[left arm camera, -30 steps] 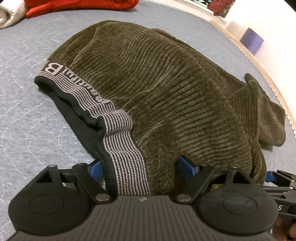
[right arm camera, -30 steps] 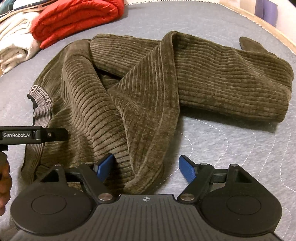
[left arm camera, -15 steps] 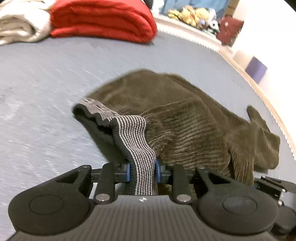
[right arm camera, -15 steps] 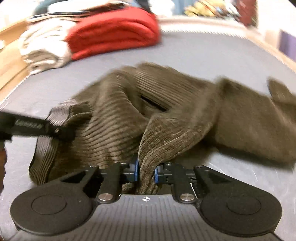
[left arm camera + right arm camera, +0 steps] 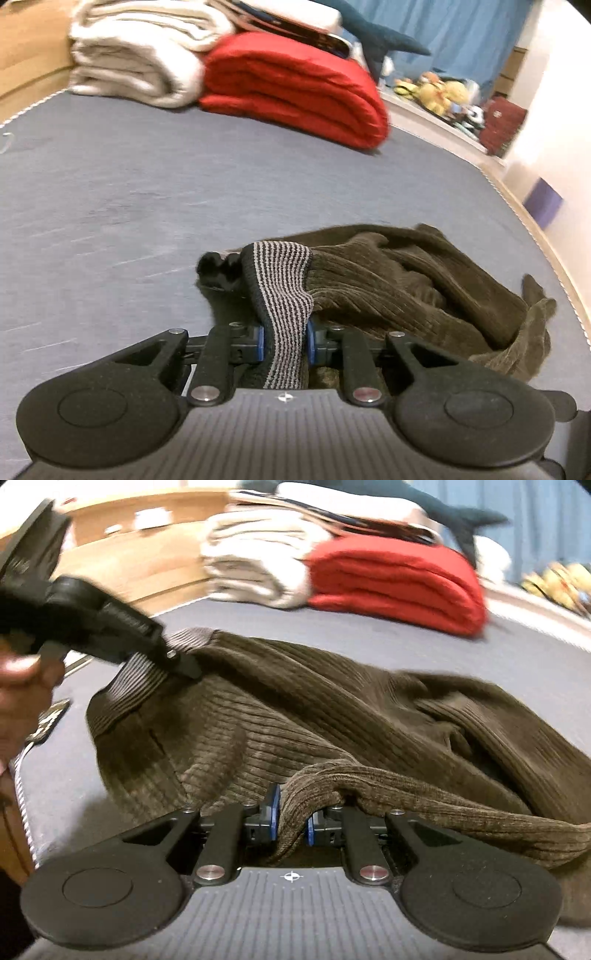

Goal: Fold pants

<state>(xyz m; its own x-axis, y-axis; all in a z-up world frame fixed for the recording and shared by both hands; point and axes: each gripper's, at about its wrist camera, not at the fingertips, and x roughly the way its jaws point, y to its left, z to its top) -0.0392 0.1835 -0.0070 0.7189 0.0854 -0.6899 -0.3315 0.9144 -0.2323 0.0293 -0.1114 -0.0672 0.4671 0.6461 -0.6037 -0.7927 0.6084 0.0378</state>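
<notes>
- A grey quilted bed (image 5: 110, 192) is serving as the work surface, running from the near grippers back to a wooden headboard (image 5: 147, 565) at the far end.
- Olive-brown corduroy pants (image 5: 295, 716) are lying bunched and rumpled in the middle of the bed, with the near portions being lifted off the surface; no flat, squared fold is showing anywhere, so by the look of it the folding is only beginning.
- A folded red blanket (image 5: 295, 88) and a stack of cream blankets (image 5: 136, 62) are sitting at the far end, well apart from the pants and taking no part in the work.
- The left gripper (image 5: 284, 341) is clamping the striped grey-and-black waistband (image 5: 280, 280), its blue pads closed on the elastic with the band rising up and curling over in front of them; from the right wrist view the same gripper (image 5: 184, 668) is seen reaching in from the left, held in a hand (image 5: 22, 686), nipping the waistband edge.
- The right gripper (image 5: 291, 821) is pinching a thick ridge of corduroy, its fingers closed on the cloth, which is draping away to the right.
- Judging from the twisted legs and heaped cloth, what is left appears to be nearly everything: spreading the garment flat, laying one leg over the other, and doubling it lengthwise.
- The blur in both views is making fine detail of the far leg ends (image 5: 535, 306) hard to read.
</notes>
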